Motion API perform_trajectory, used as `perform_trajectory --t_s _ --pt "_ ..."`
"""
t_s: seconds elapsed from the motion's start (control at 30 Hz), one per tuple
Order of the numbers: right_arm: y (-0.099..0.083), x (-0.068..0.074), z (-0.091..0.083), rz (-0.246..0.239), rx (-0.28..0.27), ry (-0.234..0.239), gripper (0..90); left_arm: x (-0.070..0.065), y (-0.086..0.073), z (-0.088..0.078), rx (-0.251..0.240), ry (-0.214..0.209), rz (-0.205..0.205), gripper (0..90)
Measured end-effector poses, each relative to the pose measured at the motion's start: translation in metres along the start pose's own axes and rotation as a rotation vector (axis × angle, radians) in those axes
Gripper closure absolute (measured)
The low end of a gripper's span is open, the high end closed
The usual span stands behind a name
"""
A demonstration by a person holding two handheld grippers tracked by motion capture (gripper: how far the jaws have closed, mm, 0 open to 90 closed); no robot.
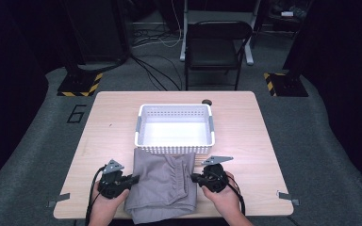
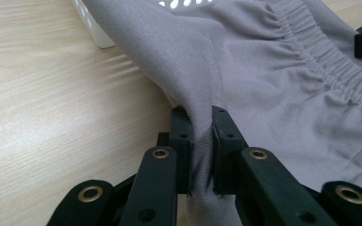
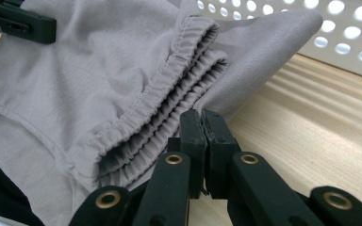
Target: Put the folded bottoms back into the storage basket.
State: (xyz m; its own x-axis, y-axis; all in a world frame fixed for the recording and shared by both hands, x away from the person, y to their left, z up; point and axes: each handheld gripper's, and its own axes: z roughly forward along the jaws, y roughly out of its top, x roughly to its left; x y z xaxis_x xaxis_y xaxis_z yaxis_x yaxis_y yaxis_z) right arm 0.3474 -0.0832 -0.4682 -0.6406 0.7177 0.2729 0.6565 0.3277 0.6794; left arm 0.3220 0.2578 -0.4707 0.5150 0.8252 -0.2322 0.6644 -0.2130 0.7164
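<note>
Grey shorts point(image 1: 162, 186) lie folded on the table, just in front of the white basket point(image 1: 175, 147). Left gripper point(image 1: 133, 179) and right gripper point(image 1: 194, 177) fingers pinch the cloth's side edges. Next, probably lift both sides together into the basket.

We see the table point(image 1: 245, 141) with the basket point(image 1: 175, 142) at its middle and a small knob point(image 1: 207, 101) just behind the basket's far right corner. In front of the basket, touching its near wall, lies the folded garment point(image 1: 162, 186), reaching to the table's near edge. The left gripper point(image 1: 133, 179) sits at the garment's left edge, the right gripper point(image 1: 194, 177) at its right edge. Behind the table stands a chair point(image 1: 217, 47) on the floor.
</note>
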Motion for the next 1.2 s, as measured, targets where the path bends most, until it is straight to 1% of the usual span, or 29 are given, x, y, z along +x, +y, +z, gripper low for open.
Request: perform_trajectory --t_s 0.03,0.07,0.1,0.17,0.23,0.27,0.33,0.4,0.43,0.47,0.53,0.6,0.67,0.7,0.8,0.87,0.9,0.93,1.0,1.03,1.07,1.1,1.13,1.17,1.2 --pt "0.0 0.0 -0.001 0.0 0.002 -0.002 88.4 0.0 0.001 -0.002 0.001 -0.001 0.002 81.7" --pt "0.001 0.001 -0.002 0.009 -0.001 0.002 88.4 -0.001 0.001 -0.003 -0.001 0.001 0.003 81.7" --pt "0.002 0.001 -0.002 -0.009 -0.009 -0.002 88.4 -0.001 0.002 -0.003 -0.003 -0.001 0.007 81.7" --pt "0.003 0.002 -0.004 -0.006 -0.009 -0.001 88.4 -0.003 0.002 -0.004 -0.022 0.0 -0.009 81.7" --pt "0.004 0.003 -0.006 -0.008 -0.008 0.002 88.4 -0.004 0.003 -0.005 -0.016 -0.004 -0.01 81.7" --pt "0.005 0.003 -0.006 -0.008 -0.016 -0.001 88.4 -0.004 0.004 -0.006 -0.016 -0.002 -0.002 81.7" --pt "0.007 0.003 -0.009 -0.008 -0.021 0.003 88.4 -0.005 0.006 -0.007 -0.025 0.001 -0.002 81.7" --pt "0.01 0.004 -0.011 -0.002 -0.021 0.007 88.4 -0.006 0.007 -0.008 -0.019 -0.006 -0.004 81.7" --pt "0.011 0.004 -0.012 -0.01 -0.024 0.011 88.4 -0.006 0.009 -0.008 -0.019 -0.006 -0.006 81.7" --pt "0.012 0.005 -0.013 0.0 -0.024 0.012 88.4 -0.006 0.01 -0.008 -0.02 -0.008 -0.006 81.7" --pt "0.015 0.006 -0.015 -0.017 -0.028 0.009 88.4 -0.006 0.012 -0.009 -0.023 -0.012 -0.013 81.7" --pt "0.017 0.008 -0.018 -0.016 -0.027 0.008 88.4 -0.007 0.015 -0.011 -0.032 -0.011 -0.016 81.7" --pt "0.019 0.009 -0.019 -0.025 -0.026 0.009 88.5 -0.007 0.017 -0.013 -0.031 -0.016 -0.014 81.7" --pt "0.021 0.009 -0.021 -0.038 -0.021 0.004 88.4 -0.007 0.019 -0.015 -0.02 -0.026 -0.011 81.7" --pt "0.024 0.01 -0.023 -0.039 -0.02 0.002 88.4 -0.009 0.022 -0.017 -0.027 -0.023 -0.008 81.7" --pt "0.025 0.009 -0.025 -0.039 -0.016 0.003 88.5 -0.01 0.024 -0.018 -0.028 -0.029 -0.009 81.7" --pt "0.027 0.009 -0.027 -0.023 -0.01 0.009 88.4 -0.01 0.026 -0.02 -0.029 -0.037 -0.015 81.7" --pt "0.027 0.009 -0.027 -0.023 -0.01 0.009 88.4 -0.01 0.026 -0.02 -0.029 -0.037 -0.015 81.7" --pt "0.028 0.007 -0.029 -0.017 -0.009 0.016 88.4 -0.012 0.028 -0.022 -0.028 -0.043 -0.013 81.7" --pt "0.03 0.007 -0.031 -0.026 -0.014 0.02 88.4 -0.015 0.031 -0.024 -0.033 -0.039 -0.003 81.7" --pt "0.03 0.007 -0.031 -0.026 -0.014 0.02 88.4 -0.015 0.031 -0.024 -0.033 -0.039 -0.003 81.7" --pt "0.032 0.008 -0.035 -0.032 -0.015 0.025 88.5 -0.016 0.033 -0.026 -0.036 -0.039 -0.003 81.7" --pt "0.032 0.008 -0.035 -0.032 -0.015 0.025 88.5 -0.017 0.035 -0.027 -0.032 -0.041 0.004 81.7" --pt "0.033 0.009 -0.037 -0.032 -0.016 0.021 88.5 -0.019 0.036 -0.028 -0.039 -0.039 0.009 81.7" --pt "0.035 0.009 -0.039 -0.041 -0.017 0.021 88.5 -0.02 0.039 -0.03 -0.035 -0.045 0.016 81.7"
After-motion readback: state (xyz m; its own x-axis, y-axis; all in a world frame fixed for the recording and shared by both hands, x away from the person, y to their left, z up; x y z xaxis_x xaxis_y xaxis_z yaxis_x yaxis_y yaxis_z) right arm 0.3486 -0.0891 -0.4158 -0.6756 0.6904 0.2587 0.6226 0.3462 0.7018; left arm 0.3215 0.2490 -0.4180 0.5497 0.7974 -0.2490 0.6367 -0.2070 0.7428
